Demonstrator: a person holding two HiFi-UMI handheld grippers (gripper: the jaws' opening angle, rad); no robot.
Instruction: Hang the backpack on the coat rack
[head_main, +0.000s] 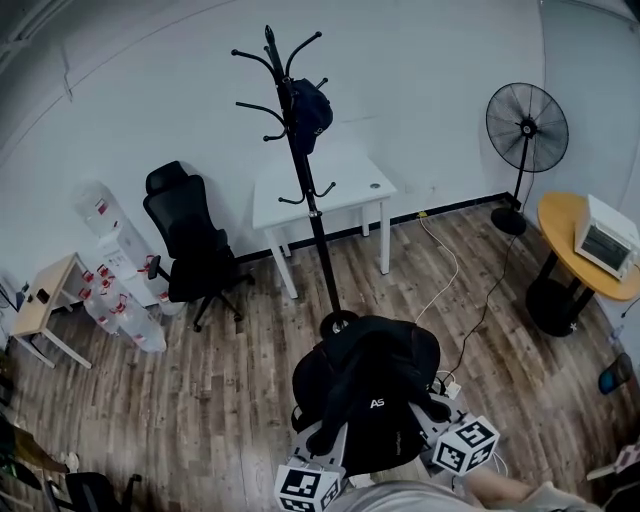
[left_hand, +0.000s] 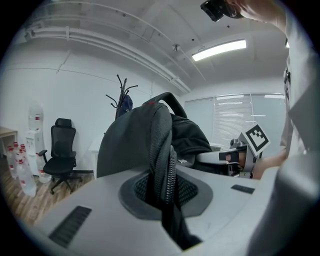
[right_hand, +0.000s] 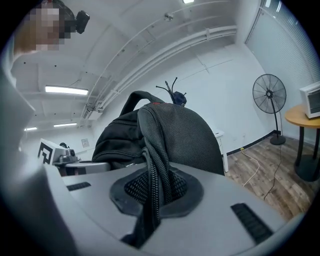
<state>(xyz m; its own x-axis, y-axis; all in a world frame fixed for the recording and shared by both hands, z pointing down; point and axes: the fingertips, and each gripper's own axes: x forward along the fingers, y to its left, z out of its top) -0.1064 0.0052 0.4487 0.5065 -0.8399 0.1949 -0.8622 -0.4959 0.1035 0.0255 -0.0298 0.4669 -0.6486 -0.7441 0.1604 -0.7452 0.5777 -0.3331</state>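
Closest in, the left gripper (left_hand: 163, 192) is clamping down on a mesh-padded strap of the black backpack (head_main: 370, 390), and the right gripper (right_hand: 150, 192) is doing the same on its own strap, so both are grasping the bag. The backpack is hanging between them, up off the wooden floor (head_main: 220, 380), right in front of the person. Just past it the black coat rack (head_main: 305, 170) is standing with a dark item (head_main: 311, 108) hanging near its top. A white bench (head_main: 345, 180) is sitting behind the rack against the wall, with a black office chair (head_main: 190, 245) off to the left and a standing fan (head_main: 527, 128) far right.
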